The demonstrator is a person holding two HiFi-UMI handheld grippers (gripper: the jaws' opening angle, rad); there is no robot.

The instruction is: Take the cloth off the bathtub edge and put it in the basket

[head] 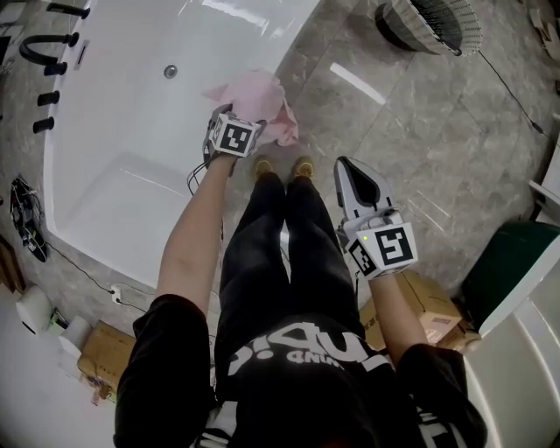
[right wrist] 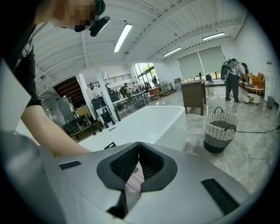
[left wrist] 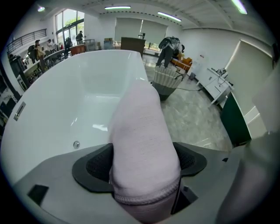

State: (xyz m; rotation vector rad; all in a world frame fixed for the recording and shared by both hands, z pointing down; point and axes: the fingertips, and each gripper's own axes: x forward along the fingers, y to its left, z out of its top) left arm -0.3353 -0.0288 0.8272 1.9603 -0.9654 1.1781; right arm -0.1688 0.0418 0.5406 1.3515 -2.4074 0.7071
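Note:
A pink cloth (head: 258, 101) lies folded over the right edge of the white bathtub (head: 131, 140). My left gripper (head: 233, 131) reaches down onto it at the tub's rim. In the left gripper view the cloth (left wrist: 140, 131) fills the gap between the wide-spread jaws of the left gripper (left wrist: 141, 164); the pads stand beside it without squeezing it. My right gripper (head: 345, 168) hangs over the floor by the person's right leg, jaws together and empty; the right gripper view shows its tips meeting (right wrist: 138, 146). The woven basket (head: 429, 26) stands on the floor beyond the tub.
Black tap fittings (head: 52, 52) line the tub's far left rim. Cardboard boxes (head: 429, 306) and a green bin (head: 512, 262) stand at the right, and another box (head: 105, 354) at the lower left. A cable (head: 512, 92) runs across the floor. A person (right wrist: 232, 78) stands far off.

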